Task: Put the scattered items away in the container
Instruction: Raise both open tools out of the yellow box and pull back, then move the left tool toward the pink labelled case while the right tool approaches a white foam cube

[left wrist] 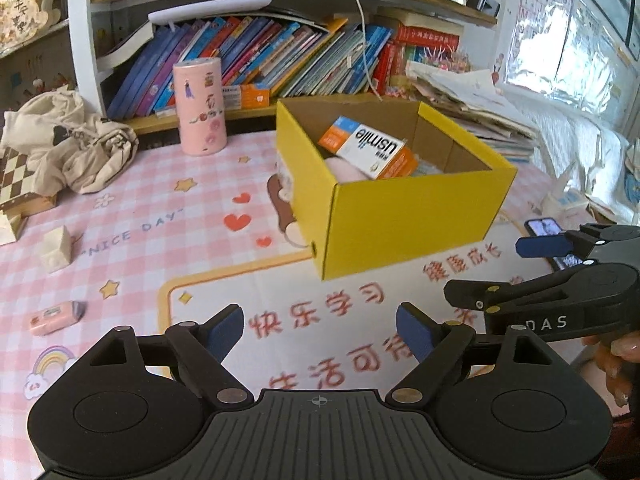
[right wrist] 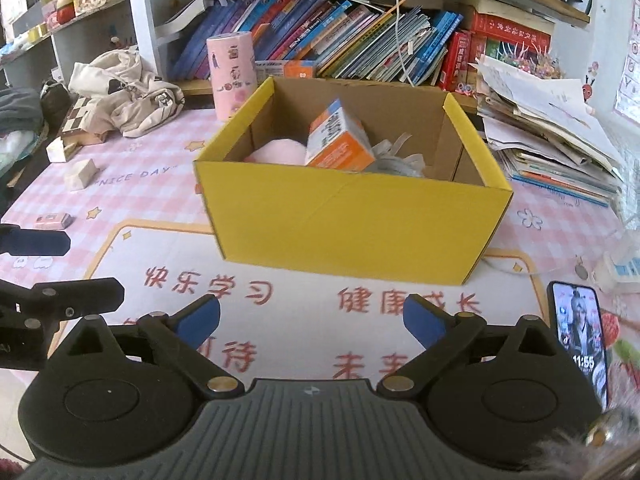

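The yellow box [right wrist: 348,216] sits mid-frame on the pink mat [right wrist: 160,184], holding an orange carton [right wrist: 340,140]. Both the left gripper [left wrist: 320,330] and the right gripper [right wrist: 312,318] hover spread, holding nothing. A pink eraser [left wrist: 56,316] lies at lower left.

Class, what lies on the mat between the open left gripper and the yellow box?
Nothing: in the left wrist view only bare printed mat separates the left gripper from the yellow box.
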The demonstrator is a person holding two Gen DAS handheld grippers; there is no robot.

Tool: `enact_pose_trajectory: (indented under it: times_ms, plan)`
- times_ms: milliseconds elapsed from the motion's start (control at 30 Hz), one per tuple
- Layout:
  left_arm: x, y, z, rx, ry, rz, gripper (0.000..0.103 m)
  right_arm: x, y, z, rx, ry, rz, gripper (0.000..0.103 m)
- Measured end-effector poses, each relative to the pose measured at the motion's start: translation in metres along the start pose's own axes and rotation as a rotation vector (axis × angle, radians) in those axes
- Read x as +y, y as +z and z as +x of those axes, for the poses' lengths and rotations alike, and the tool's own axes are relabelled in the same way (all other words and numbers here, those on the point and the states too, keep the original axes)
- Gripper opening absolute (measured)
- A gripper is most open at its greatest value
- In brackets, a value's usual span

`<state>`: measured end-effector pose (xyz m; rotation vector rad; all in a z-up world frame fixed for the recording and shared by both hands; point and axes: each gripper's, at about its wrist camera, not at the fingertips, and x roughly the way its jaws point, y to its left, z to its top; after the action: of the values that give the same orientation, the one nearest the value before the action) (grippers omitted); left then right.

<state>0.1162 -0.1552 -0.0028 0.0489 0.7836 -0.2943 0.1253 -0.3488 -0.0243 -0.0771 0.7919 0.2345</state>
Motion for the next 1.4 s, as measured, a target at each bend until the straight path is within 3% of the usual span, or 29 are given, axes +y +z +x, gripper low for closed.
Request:
enact_pose_trajectory:
  times_ms: [100, 700, 1400]
  plan:
    - [0.009, -0.004, -0.005, 0.006, 0.000, 0.003, 0.092, 0.013, -0.003, -0.004, 0.001, -0.012, 0.002, 0.100]
    - [0.066, -0.027, -0.030, 0.016, -0.014, 0.014, 0.093, 0.084, -0.016, -0.013, 0.008, -0.049, 0.008, 0.103]
    - [0.131, -0.059, -0.061, 0.018, 0.030, -0.085, 0.094, 0.168, -0.012, -0.007, 0.034, 0.023, -0.111, 0.103]
